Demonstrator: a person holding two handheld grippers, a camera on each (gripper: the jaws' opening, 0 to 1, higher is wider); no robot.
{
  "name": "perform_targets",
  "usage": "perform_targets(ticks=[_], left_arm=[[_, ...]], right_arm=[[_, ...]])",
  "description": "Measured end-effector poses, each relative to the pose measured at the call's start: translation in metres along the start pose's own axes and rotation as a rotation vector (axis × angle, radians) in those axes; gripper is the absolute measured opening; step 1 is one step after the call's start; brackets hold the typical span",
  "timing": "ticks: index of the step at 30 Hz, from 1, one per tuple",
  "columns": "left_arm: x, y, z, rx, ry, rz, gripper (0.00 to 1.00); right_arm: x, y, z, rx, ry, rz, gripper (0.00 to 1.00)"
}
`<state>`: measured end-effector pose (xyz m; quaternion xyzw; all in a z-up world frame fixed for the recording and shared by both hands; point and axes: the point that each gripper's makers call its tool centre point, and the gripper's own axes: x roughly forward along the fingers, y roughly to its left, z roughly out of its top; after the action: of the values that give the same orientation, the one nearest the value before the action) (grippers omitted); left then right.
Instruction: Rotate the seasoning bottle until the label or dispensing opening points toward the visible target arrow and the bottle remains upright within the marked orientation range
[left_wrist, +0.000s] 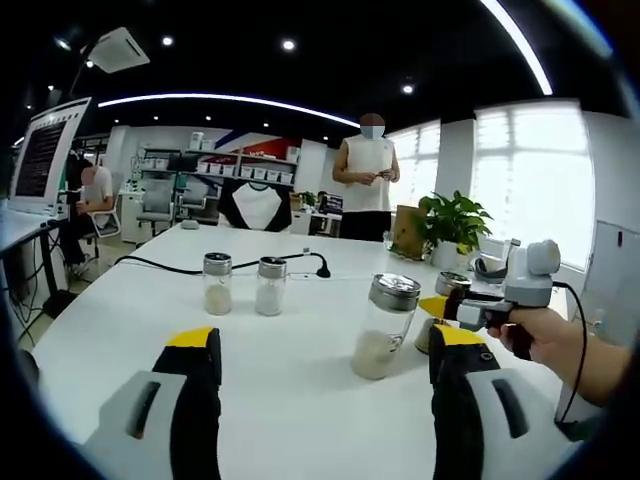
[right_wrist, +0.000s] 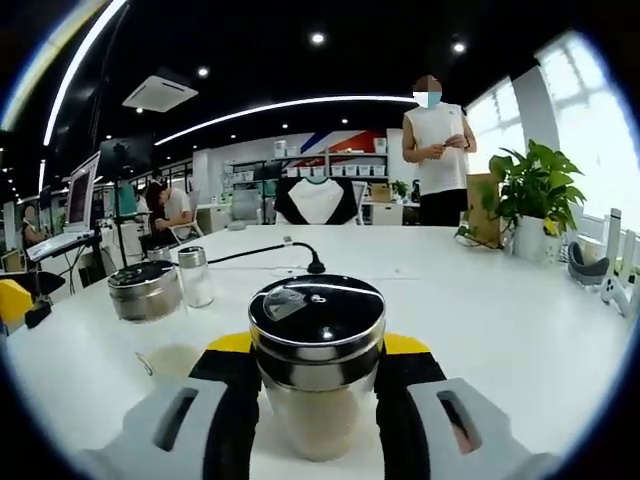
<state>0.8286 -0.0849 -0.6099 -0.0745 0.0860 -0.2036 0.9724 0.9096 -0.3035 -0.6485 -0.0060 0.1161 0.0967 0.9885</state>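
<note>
Steel-capped glass bottle (right_wrist: 317, 375) (seemingly gripped)

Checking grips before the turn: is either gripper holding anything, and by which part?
The right gripper has a seasoning bottle between its jaws, gripped by the glass body below the metal cap. The left gripper is open and holds nothing.

Left gripper view: two small shakers (left_wrist: 243, 284) stood side by side on the surface (left_wrist: 300, 390), a cable (left_wrist: 230, 265) behind them. A larger seasoning bottle (left_wrist: 384, 326) stood right of them, nearer. A potted plant (left_wrist: 455, 228) sat behind, at the far edge.
</note>
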Motion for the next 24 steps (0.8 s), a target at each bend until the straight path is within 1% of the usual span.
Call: perform_targets(ticks=[2, 7, 17, 24], left_arm=[[0.0004, 0.0011, 0.0004, 0.005, 0.003, 0.001, 0.9], [-0.0015, 0.0033, 0.0079, 0.011, -0.016, 0.003, 0.9], [-0.0023, 0.0048, 0.0024, 0.003, -0.005, 0.005, 0.9], [-0.0016, 0.0037, 0.0037, 0.005, -0.009, 0.001, 0.9]], right_arm=[[0.0002, -0.0001, 0.0, -0.001, -0.001, 0.004, 0.43], [0.001, 0.0004, 0.0, -0.006, -0.001, 0.015, 0.43], [0.0006, 0.0012, -0.0001, -0.007, -0.003, 0.033, 0.43], [-0.0011, 0.0031, -0.0007, -0.016, 0.002, 0.083, 0.43]])
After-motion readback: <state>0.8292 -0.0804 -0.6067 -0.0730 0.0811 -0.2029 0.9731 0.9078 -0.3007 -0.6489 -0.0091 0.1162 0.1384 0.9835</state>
